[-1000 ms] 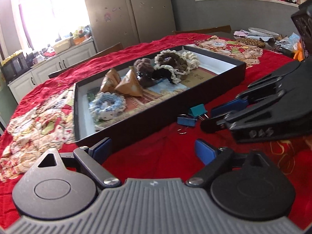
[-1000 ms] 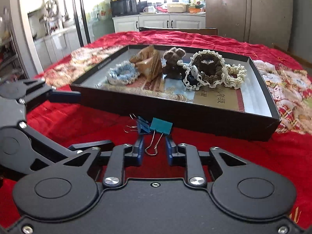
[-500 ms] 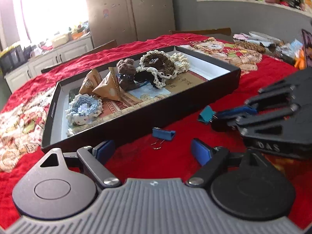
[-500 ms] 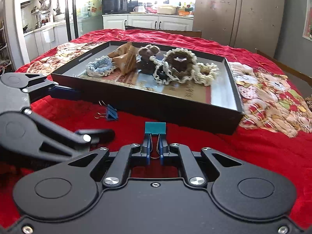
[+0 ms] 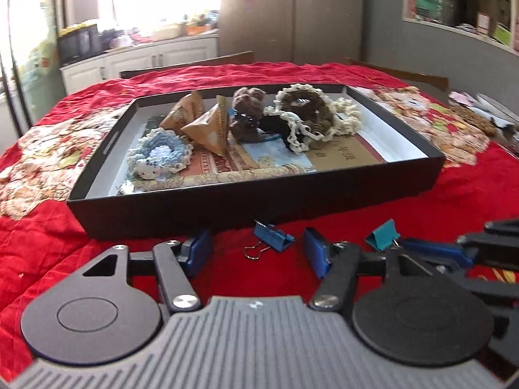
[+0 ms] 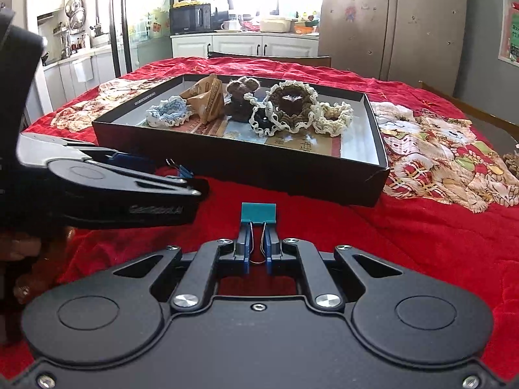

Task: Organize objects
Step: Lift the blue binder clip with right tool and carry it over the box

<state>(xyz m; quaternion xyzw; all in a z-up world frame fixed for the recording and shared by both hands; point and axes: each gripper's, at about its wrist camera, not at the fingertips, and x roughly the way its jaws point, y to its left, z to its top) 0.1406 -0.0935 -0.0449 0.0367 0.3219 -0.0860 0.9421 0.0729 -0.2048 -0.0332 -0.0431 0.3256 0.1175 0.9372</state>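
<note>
The right hand-held gripper point(image 6: 258, 253) is seen clamped on the wire handles of a teal binder clip point(image 6: 258, 212), held just short of the black tray point(image 6: 227, 165). The left hand-held gripper point(image 5: 256, 253) is held apart, its jaws having just been closing, with a blue binder clip point(image 5: 274, 236) lying on the red cloth point(image 5: 48, 253) between them, not yet pinched. Both clips appear bound for the tray; the teal one must be raised over the near wall, while the blue one has first to be gripped. Bare floor is left along the tray's right side point(image 6: 360, 142), beside the crocheted pieces point(image 6: 292, 110).
</note>
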